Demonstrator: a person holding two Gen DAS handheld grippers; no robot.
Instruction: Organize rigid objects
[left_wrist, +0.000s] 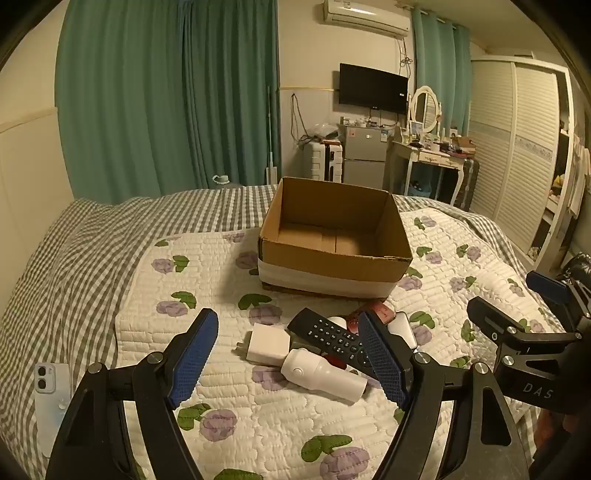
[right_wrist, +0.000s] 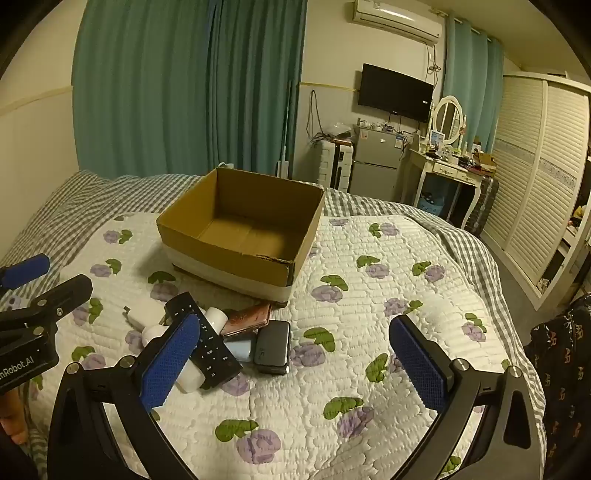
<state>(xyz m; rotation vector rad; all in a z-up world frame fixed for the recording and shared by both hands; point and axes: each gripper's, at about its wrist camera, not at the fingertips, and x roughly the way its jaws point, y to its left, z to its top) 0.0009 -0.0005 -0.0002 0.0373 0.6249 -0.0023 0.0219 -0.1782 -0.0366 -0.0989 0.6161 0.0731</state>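
Beyond both sets of jaws, the open brown cardboard box sits empty on the white quilted bed cover with purple flowers. The left gripper and right gripper hold nothing, jaws spread wide. Between the left jaws lies a pile: a slim black plastic remote control, stiff and light, probably best pinched across its narrow sides; a smooth white cylindrical device, likely slippery; a boxy white charger plug. A dark glossy power bank looks heaviest.
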